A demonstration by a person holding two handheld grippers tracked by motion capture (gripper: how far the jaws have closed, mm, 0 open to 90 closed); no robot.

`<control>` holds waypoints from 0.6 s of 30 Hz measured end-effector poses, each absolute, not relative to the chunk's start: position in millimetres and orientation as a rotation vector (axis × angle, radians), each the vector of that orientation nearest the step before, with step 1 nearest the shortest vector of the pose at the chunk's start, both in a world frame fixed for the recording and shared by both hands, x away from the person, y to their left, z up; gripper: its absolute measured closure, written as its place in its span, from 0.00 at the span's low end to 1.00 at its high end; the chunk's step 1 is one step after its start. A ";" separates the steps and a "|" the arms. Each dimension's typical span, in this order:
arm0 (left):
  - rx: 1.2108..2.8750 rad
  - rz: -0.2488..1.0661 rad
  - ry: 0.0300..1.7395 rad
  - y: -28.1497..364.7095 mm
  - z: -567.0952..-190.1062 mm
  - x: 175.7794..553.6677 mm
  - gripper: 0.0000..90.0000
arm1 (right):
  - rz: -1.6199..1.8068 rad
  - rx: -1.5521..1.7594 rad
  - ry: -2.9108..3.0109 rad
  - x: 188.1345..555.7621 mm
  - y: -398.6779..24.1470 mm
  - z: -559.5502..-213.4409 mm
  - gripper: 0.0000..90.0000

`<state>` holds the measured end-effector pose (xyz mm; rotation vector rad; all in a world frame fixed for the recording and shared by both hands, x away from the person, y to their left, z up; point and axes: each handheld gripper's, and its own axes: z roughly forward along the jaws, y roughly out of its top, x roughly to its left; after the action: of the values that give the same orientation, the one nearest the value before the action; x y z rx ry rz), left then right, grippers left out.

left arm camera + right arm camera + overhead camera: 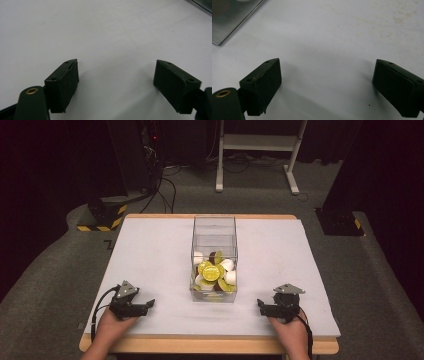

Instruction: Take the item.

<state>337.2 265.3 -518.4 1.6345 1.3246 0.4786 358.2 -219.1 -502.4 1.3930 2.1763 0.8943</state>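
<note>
High view: I hold my left gripper low over the near left part of the white table, its jaws turned toward the centre. My right gripper sits opposite it at the near right, jaws likewise turned inward. Between the two, and well apart from each, stands a clear plastic box, open at the top, with its long side running away from me. Its near half holds a heap of small capsules, some with yellow-green foil lids, some white, one or two dark brown; the far half of the box is bare.

Left gripper view: my left gripper is released, the two black jaws spread wide with only bare white tabletop between them. A dark edge crosses the upper right corner; I cannot tell what it is.

Right gripper view: my right gripper is also released, jaws wide apart over the table, which carries faint brownish stains toward the upper right. The base corner of the clear plastic box enters at the upper left, apart from the jaws.
</note>
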 end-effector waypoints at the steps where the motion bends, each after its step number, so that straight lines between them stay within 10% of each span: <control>1: 1.639 0.479 1.323 265.6 -518.3 337.2 0.23 | 0.902 1.392 2.174 357.6 -219.0 -501.5 0.09; 18: 1.630 0.478 1.327 265.2 -518.4 337.4 0.23 | 0.995 1.244 2.227 353.3 -202.3 -472.6 0.10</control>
<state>337.4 265.2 -518.4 1.6299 1.3265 0.4779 353.3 -202.3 -472.6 1.2435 2.2266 0.9952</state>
